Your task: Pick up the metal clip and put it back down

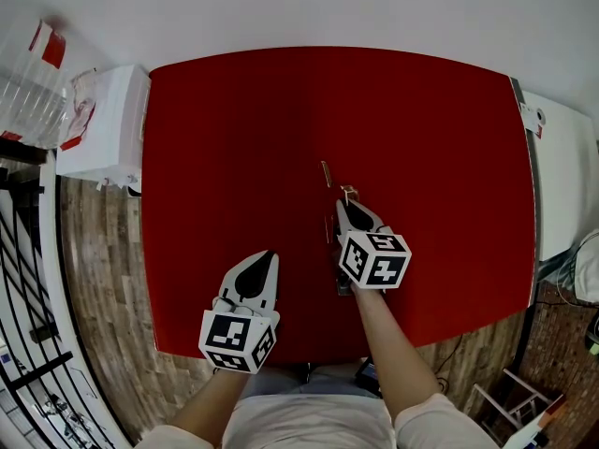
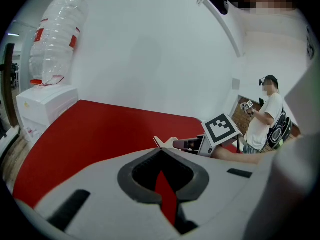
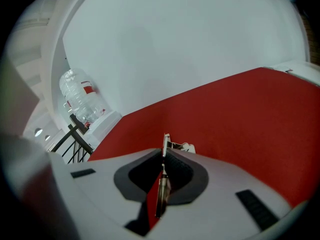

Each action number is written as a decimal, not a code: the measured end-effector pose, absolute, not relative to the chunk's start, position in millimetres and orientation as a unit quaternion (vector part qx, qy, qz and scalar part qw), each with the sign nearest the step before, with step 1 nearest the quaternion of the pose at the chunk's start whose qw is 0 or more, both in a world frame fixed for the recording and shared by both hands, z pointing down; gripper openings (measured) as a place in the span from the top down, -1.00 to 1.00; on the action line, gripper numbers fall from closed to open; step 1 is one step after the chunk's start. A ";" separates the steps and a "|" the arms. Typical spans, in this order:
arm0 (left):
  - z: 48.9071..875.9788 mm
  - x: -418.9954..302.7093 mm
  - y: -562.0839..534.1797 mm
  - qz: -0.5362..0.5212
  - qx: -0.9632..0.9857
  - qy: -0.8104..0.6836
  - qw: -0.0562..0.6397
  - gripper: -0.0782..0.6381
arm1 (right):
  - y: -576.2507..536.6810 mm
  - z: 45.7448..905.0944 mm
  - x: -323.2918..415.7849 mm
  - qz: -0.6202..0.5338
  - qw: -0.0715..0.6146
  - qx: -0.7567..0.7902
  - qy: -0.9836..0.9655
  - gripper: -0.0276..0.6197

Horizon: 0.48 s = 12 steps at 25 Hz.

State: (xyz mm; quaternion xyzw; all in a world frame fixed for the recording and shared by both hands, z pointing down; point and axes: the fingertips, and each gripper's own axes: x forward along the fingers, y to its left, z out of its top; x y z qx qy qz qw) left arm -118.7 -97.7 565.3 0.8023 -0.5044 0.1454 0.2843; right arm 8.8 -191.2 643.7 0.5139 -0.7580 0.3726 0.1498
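I have my right claw (image 1: 348,204) clamped on the metal clip (image 3: 165,144), which pokes past its tips low over the red table (image 1: 234,138), possibly touching it, while my left claw (image 1: 266,258) rests closed and empty nearby.

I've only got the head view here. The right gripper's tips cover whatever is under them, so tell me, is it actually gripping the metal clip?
Observer: Yes. In the right gripper view the right gripper has its jaws closed on the metal clip, held edge-on, with its end sticking out past the tips.
Operator: Anything in the left one?
Observer: No. The left gripper view shows the left gripper with its tips together and only the red table showing through the gap behind them.
Operator: Anyone nearby?
Observer: The left gripper view shows a person in a white shirt standing beyond the table.
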 end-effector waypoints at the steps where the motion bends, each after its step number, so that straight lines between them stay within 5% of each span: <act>1: 565.2 -118.4 -97.9 0.145 0.802 -0.504 0.284 0.77 | -191.3 643.8 9.2 0.373 0.150 0.514 -0.758 0.85; 12: 562.7 -121.5 -99.4 0.148 0.800 -0.508 0.282 0.77 | -193.0 651.6 16.1 0.368 0.179 0.520 -0.750 0.79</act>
